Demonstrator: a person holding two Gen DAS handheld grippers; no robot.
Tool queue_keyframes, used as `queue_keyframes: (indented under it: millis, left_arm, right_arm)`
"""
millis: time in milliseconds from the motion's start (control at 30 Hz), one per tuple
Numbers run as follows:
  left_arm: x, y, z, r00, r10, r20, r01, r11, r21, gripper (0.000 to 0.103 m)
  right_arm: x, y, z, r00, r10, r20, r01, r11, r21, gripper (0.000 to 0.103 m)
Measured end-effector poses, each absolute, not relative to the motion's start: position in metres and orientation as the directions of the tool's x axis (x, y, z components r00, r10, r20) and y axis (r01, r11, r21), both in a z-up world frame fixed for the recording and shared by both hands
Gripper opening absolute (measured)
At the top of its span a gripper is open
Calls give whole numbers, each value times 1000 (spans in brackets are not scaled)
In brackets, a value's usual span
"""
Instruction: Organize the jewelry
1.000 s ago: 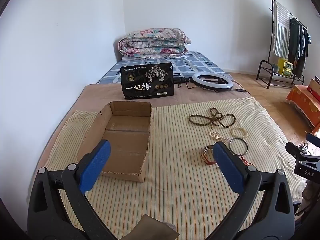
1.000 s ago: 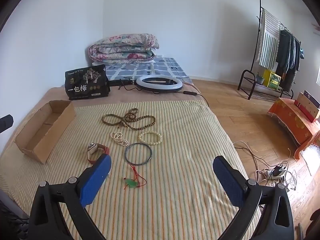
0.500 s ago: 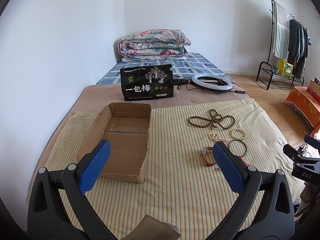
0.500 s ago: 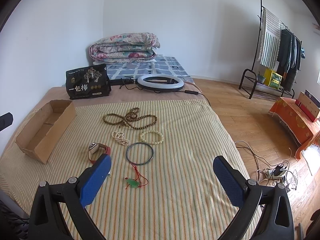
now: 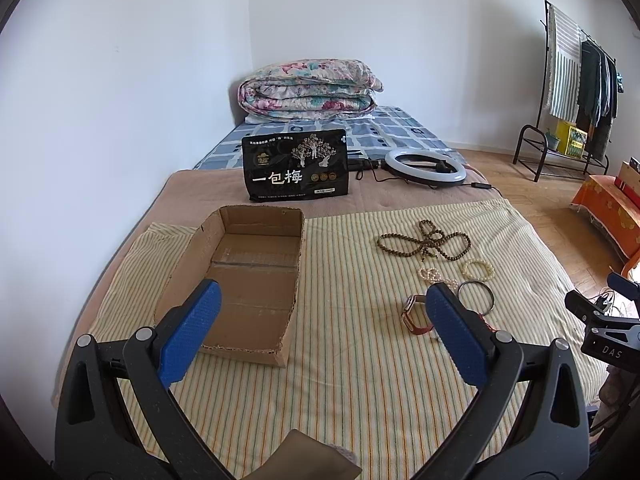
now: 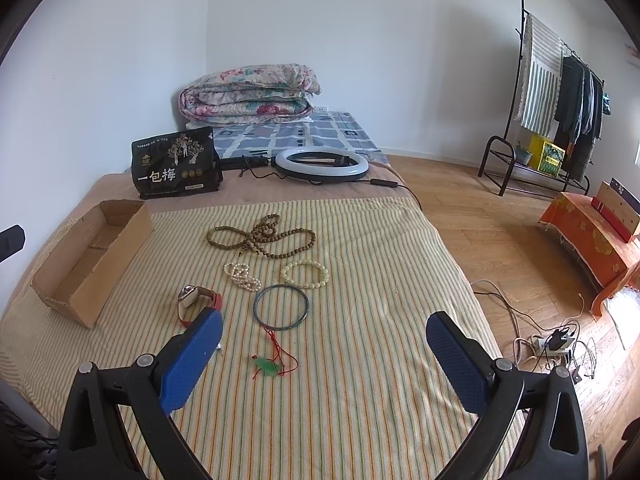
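Jewelry lies on a striped cloth (image 6: 360, 400): a long brown bead string (image 6: 262, 237), a pearl bracelet (image 6: 241, 276), a cream bead bracelet (image 6: 305, 274), a dark bangle (image 6: 282, 307), a watch with a red strap (image 6: 199, 299) and a green pendant on red cord (image 6: 267, 367). An empty cardboard box (image 5: 252, 280) sits to their left, also in the right wrist view (image 6: 94, 256). My left gripper (image 5: 320, 332) is open and empty near the box's front. My right gripper (image 6: 324, 356) is open and empty above the pendant.
A black snack bag (image 5: 295, 165) stands behind the box. A ring light (image 6: 322, 162) with its cable lies beyond the cloth. A folded quilt (image 5: 308, 88) is by the wall. A clothes rack (image 6: 560, 92) and a power strip (image 6: 554, 346) are to the right.
Both grippers have drifted slightly; the views shifted a little. Nothing was picked up and the jewelry has not moved.
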State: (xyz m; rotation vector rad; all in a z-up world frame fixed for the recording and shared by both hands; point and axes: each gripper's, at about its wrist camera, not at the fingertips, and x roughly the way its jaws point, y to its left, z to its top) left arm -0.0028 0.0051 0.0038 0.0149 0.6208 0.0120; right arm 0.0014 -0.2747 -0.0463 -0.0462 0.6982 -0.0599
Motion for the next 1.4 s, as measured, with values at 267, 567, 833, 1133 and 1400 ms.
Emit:
queue_keyframes:
  millis: [267, 567, 833, 1133, 1400]
  left_arm:
    - [-3, 5, 4, 813, 15, -582, -6, 1000, 16, 103]
    - [-3, 6, 3, 813, 14, -582, -6, 1000, 15, 103]
    - [-3, 6, 3, 813, 14, -582, -6, 1000, 14, 103]
    - [-3, 6, 3, 813, 14, -583, -5, 1000, 17, 103]
    - [-2, 4, 3, 811, 15, -585, -4, 1000, 21, 103]
  right_arm:
    - [2, -275, -48, 762, -72, -644, 43, 997, -60, 103]
    - [2, -278, -47, 761, -72, -644, 49, 997, -54, 103]
    - [2, -278, -47, 761, -73, -645, 50, 997, -54, 103]
    - [2, -279, -47, 759, -69, -648, 46, 998, -53, 103]
    - [2, -278, -47, 757, -67, -650, 46, 998, -50, 103]
